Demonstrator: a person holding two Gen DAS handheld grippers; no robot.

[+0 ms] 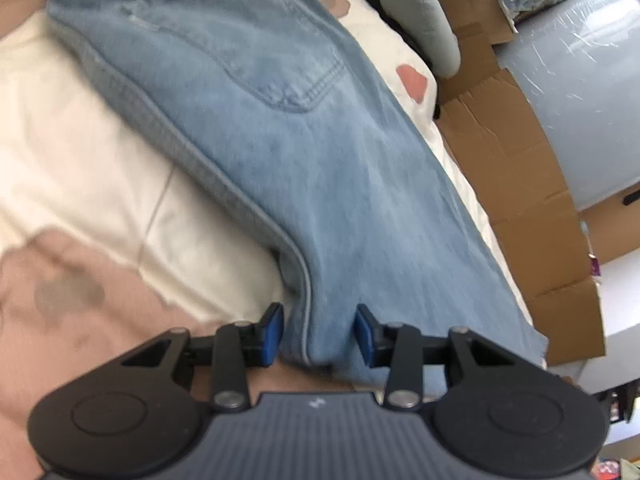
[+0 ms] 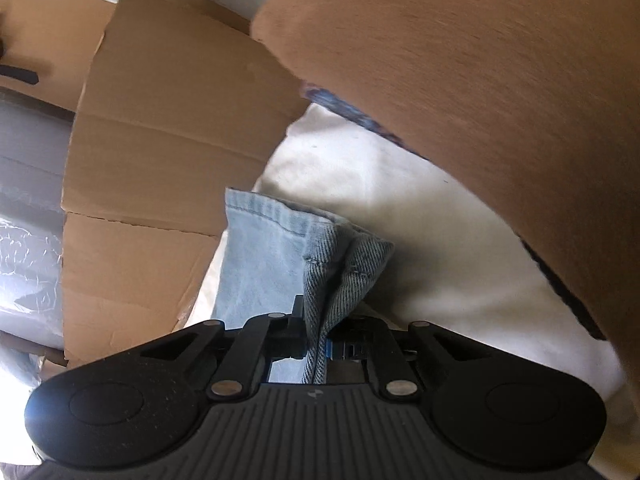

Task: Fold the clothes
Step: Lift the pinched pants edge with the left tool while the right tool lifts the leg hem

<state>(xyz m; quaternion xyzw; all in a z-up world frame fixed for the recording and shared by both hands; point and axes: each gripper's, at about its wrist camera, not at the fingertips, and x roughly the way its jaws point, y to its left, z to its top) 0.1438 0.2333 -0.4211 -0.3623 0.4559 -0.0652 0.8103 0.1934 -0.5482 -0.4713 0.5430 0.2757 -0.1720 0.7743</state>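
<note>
Our left gripper (image 1: pixel 319 334) stands part-open astride the jeans (image 1: pixel 256 120) on the bed (image 1: pixel 80 160); our right gripper (image 2: pixel 318 344) pinches their hem.

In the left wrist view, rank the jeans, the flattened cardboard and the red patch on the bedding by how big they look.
1. Jeans, filling most of the frame, though nearest the camera.
2. Flattened cardboard, a long strip along the right.
3. Red patch, clearly smallest.
</note>
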